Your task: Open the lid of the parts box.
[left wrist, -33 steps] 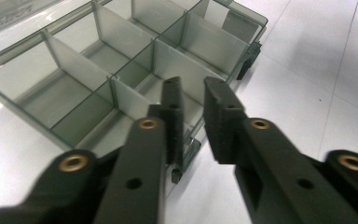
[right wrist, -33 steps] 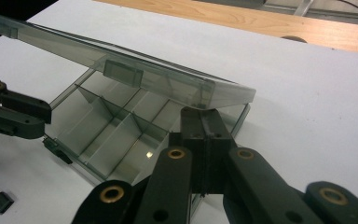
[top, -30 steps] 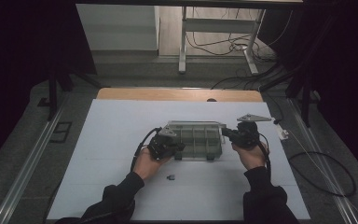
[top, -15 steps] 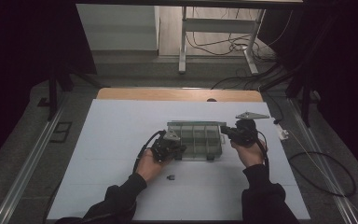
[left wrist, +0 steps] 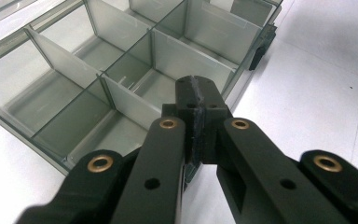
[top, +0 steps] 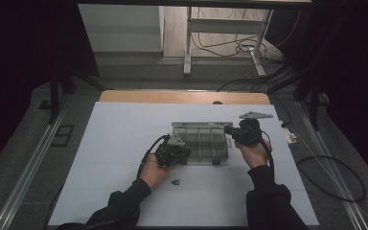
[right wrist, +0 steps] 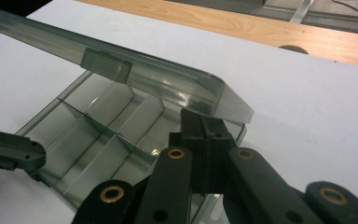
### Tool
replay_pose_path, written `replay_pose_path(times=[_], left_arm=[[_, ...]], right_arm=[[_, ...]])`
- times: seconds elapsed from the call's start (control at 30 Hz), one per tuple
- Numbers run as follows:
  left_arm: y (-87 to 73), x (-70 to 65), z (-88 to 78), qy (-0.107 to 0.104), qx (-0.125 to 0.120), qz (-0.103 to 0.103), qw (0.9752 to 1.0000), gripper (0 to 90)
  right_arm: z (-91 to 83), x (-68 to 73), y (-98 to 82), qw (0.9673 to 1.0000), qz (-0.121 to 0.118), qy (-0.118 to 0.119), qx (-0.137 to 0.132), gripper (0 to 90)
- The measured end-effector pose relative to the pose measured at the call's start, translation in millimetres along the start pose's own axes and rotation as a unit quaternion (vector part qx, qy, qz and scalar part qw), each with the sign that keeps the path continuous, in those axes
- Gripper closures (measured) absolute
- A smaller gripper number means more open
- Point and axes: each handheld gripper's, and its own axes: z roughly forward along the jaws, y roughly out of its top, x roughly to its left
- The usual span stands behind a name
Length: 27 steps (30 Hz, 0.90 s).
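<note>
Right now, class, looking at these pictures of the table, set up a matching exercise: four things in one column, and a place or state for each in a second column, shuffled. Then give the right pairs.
Things:
1. left gripper
2. right gripper
3. lid
4. small dark part

Places or states:
A. raised and tilted over the compartments
B. lying alone on the white table, near the person's left hand
C. shut, at the organiser box's left end
D. shut, at the box's right end

Pairs: 1-C, 2-D, 3-A, 4-B

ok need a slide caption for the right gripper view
Shut right claw at the corner of a clear divided box, its lid raised above, on a white table.
</note>
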Motion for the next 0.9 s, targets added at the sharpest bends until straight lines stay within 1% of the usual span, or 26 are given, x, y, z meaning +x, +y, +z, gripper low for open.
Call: replay_pose_path(times=[0.27,0.67,0.7,0.9], left_arm=[[-0.5,0.8,0.1,-0.003,-0.002,0.002,1.0000,88.8],[-0.4,1.0,0.0,-0.004,-0.001,0.003,1.0000,88.8],[-0.3,1.0,0.0,-0.004,-0.001,0.003,1.0000,88.8],[-0.1,1.2,0.0,-0.005,0.000,0.004,1.0000,88.8]], right_arm=[[10.6,-4.7,3.6,1.0000,0.000,-0.004,0.001,89.7],[16.7,-8.6,11.4,0.9999,-0.001,-0.009,-0.005,89.7],[17.6,-9.5,12.2,0.9999,-0.003,-0.008,-0.009,89.7],[21.0,-11.6,14.6,0.9999,-0.003,-0.009,-0.008,89.7]])
